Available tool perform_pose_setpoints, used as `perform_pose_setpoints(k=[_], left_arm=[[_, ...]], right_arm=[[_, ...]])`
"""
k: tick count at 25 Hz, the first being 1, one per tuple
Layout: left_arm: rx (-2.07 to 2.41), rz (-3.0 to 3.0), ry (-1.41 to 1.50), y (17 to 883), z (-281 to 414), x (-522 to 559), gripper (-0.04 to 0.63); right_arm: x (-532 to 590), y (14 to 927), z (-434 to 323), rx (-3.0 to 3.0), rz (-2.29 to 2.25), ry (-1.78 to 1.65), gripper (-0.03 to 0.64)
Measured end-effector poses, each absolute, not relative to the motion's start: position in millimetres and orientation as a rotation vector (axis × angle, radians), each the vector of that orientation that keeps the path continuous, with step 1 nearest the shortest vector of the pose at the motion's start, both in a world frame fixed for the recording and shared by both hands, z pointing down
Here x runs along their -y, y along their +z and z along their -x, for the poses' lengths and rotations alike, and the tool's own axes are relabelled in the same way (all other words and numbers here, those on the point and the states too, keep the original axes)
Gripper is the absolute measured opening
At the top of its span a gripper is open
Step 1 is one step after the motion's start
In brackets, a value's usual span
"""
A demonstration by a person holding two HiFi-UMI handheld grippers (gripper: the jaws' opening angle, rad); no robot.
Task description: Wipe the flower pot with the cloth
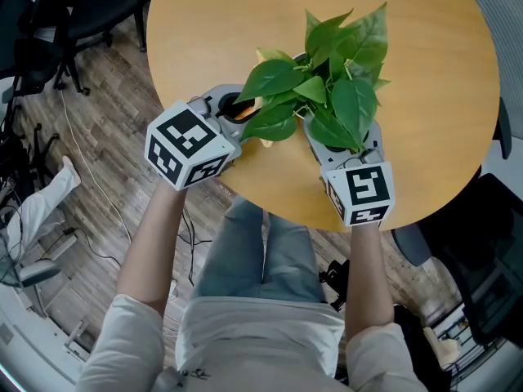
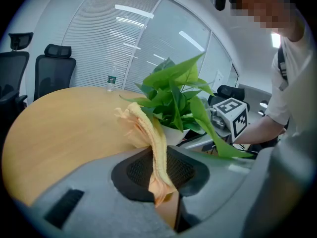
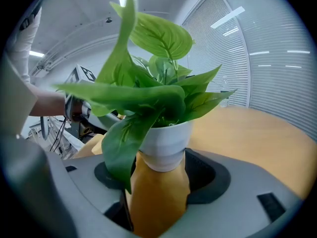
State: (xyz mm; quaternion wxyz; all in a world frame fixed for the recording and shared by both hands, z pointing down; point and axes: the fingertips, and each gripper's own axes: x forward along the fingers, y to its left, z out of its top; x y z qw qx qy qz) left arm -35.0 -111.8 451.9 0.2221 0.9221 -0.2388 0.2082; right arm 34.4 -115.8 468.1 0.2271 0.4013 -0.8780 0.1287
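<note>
Left tongs: clamped on orange cloth, beside plant.
Right tongs: gripping white flower pot at base.
Bench: round, wooden, below pot.

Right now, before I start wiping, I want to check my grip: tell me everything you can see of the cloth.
The cloth is soft, pale yellow-orange fabric, bunched into a crumpled strip. The left gripper is shut on its lower end; the rest stands up past the jaws, its folded top close beside the white flower pot, though contact there cannot be told.
</note>
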Motion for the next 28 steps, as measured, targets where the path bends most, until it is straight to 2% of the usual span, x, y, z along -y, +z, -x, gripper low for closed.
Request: perform_pose_setpoints(k=[20, 28], left_arm=[[0.597, -2.507, 0.464, 450.6, 10.0, 64.7, 0.063], [0.687, -2.49, 0.432, 446.6, 29.9, 77.1, 0.063]], right_arm=[[118.1, 467.6, -37.0, 2.405, -1.124, 0.375, 0.308], [122.7, 451.4, -55.9, 2.626, -0.766, 0.269, 0.311]])
